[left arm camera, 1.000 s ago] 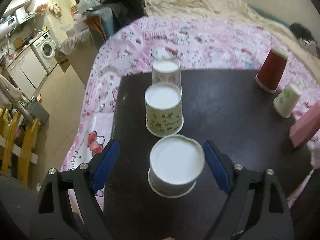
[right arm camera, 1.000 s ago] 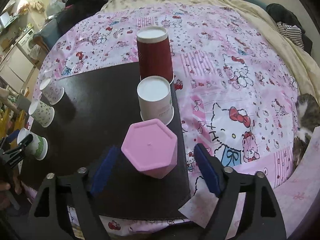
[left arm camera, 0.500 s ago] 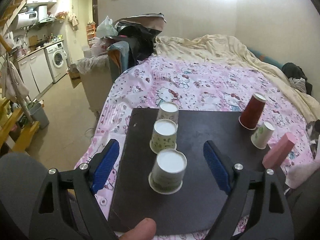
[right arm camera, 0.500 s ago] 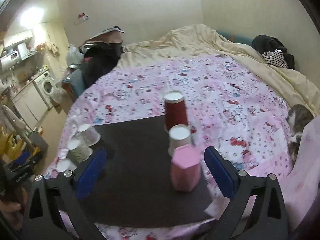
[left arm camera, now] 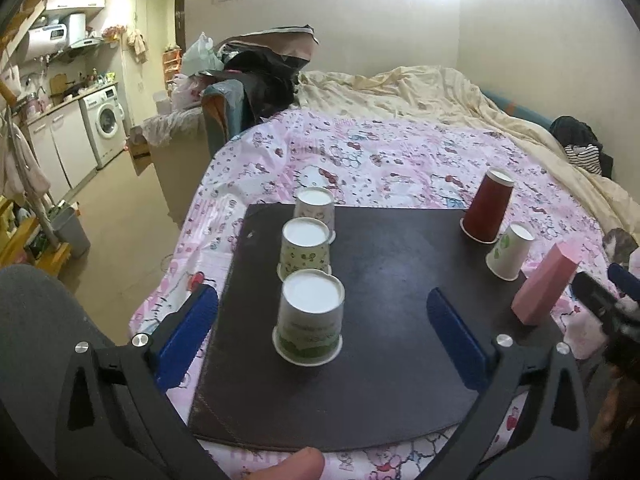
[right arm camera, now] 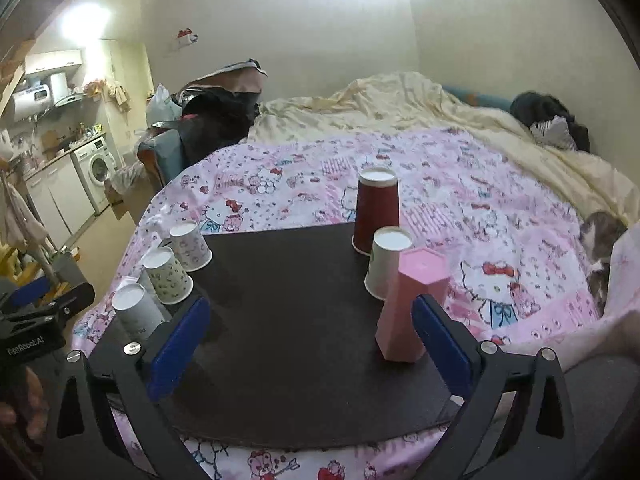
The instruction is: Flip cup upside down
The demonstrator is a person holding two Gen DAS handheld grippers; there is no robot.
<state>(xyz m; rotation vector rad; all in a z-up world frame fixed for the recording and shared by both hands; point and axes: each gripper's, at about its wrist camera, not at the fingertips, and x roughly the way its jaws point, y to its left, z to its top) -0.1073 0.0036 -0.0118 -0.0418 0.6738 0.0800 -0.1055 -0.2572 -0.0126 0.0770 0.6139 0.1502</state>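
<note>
Several cups stand upside down on a dark board (left arm camera: 384, 264). On its left side stand a green-banded paper cup (left arm camera: 309, 316), a green-patterned cup (left arm camera: 305, 248) and a pink-patterned cup (left arm camera: 315, 207). On its right side stand a red cup (left arm camera: 488, 205), a white cup with green leaves (left arm camera: 509, 250) and a pink hexagonal cup (left arm camera: 545, 283). My left gripper (left arm camera: 322, 336) is open and empty, held back from the green-banded cup. My right gripper (right arm camera: 310, 344) is open and empty, held back beside the pink hexagonal cup (right arm camera: 412, 304). The red cup (right arm camera: 376, 210) stands behind it.
The board lies on a bed with a pink cartoon-print cover (left arm camera: 384, 160) and a cream duvet (left arm camera: 420, 92). A cat (right arm camera: 604, 240) lies at the bed's right edge. A chair piled with clothes (left arm camera: 256, 80) and a kitchen with a washing machine (left arm camera: 106, 124) are on the left.
Both grippers have pulled back and up from the cups and levelled out, so the whole board and the room show. Both stay open and empty. The cups have not moved.
</note>
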